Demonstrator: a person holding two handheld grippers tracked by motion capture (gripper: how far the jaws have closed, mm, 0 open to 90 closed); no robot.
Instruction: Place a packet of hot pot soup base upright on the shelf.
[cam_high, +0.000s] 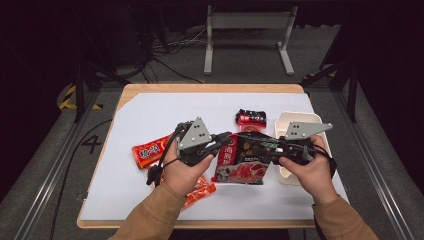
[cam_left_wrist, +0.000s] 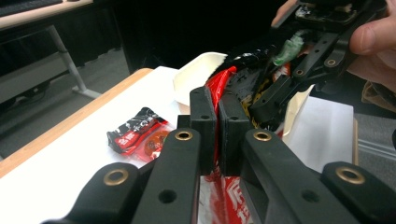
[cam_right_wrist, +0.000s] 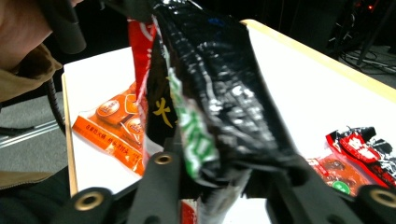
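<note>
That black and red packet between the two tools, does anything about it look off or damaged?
The black and red packet hangs above the table, pinched at its red left edge by the left tool and gripped at its crumpled right side by the right tool. It is creased where it is held, but no tear or spill shows.

Glossy crinkly plastic pouch (cam_high: 246, 159), matt white table cover (cam_high: 150, 115).
</note>
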